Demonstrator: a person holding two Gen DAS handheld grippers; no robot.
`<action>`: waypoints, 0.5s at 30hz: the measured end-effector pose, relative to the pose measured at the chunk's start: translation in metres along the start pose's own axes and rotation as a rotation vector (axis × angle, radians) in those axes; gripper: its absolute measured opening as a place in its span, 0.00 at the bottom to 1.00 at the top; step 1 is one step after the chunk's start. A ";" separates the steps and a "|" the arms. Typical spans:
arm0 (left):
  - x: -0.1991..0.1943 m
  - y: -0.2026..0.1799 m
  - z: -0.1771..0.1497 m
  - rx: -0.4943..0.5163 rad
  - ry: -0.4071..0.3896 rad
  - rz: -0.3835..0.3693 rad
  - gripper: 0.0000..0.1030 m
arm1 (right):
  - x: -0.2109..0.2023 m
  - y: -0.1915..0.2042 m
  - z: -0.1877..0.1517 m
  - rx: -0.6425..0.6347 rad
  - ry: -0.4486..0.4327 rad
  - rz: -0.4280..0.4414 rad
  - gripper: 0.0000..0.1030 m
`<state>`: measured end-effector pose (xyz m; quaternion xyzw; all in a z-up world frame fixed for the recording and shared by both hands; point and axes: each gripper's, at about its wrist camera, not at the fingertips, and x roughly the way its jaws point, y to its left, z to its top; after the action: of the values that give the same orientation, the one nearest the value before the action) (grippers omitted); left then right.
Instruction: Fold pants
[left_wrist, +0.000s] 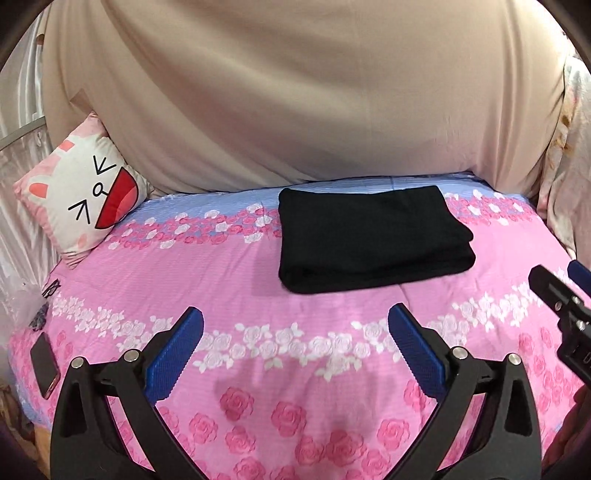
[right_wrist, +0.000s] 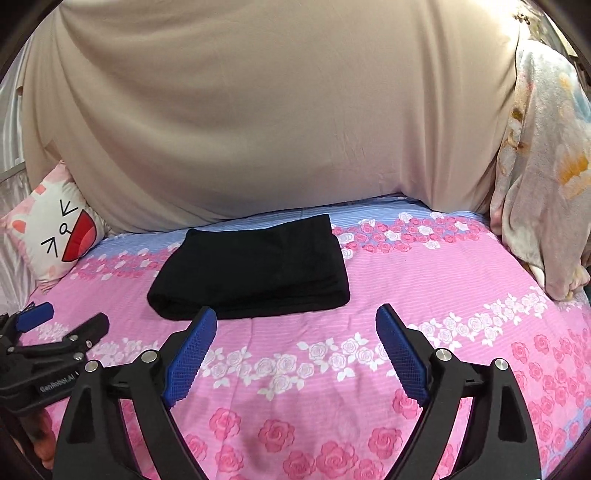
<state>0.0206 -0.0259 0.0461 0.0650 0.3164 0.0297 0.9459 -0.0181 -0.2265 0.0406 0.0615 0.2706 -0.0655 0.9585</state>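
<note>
The black pants (left_wrist: 371, 238) lie folded into a thick rectangle on the pink floral bed sheet (left_wrist: 258, 280), towards the far side of the bed. They also show in the right wrist view (right_wrist: 255, 267). My left gripper (left_wrist: 295, 325) is open and empty, held over the sheet short of the pants. My right gripper (right_wrist: 297, 325) is open and empty, just short of the pants' near edge. The right gripper shows at the right edge of the left wrist view (left_wrist: 565, 291); the left gripper shows at the left of the right wrist view (right_wrist: 55, 325).
A cat-face cushion (left_wrist: 83, 192) leans at the far left. A beige sheet (left_wrist: 295, 92) hangs behind the bed. A floral blanket (right_wrist: 543, 166) is piled at the right. A phone (left_wrist: 44, 365) and small items lie at the bed's left edge.
</note>
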 end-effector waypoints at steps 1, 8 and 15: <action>-0.002 0.000 -0.002 0.005 -0.002 0.003 0.95 | -0.002 0.001 -0.002 -0.001 0.004 -0.001 0.83; -0.011 0.003 -0.017 0.012 0.003 0.002 0.95 | -0.012 0.005 -0.012 -0.017 0.019 0.003 0.83; -0.005 0.003 -0.027 0.013 0.030 0.007 0.95 | -0.010 0.010 -0.019 -0.033 0.048 -0.008 0.84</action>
<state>0.0010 -0.0201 0.0283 0.0719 0.3307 0.0318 0.9404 -0.0345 -0.2134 0.0305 0.0459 0.2948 -0.0635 0.9524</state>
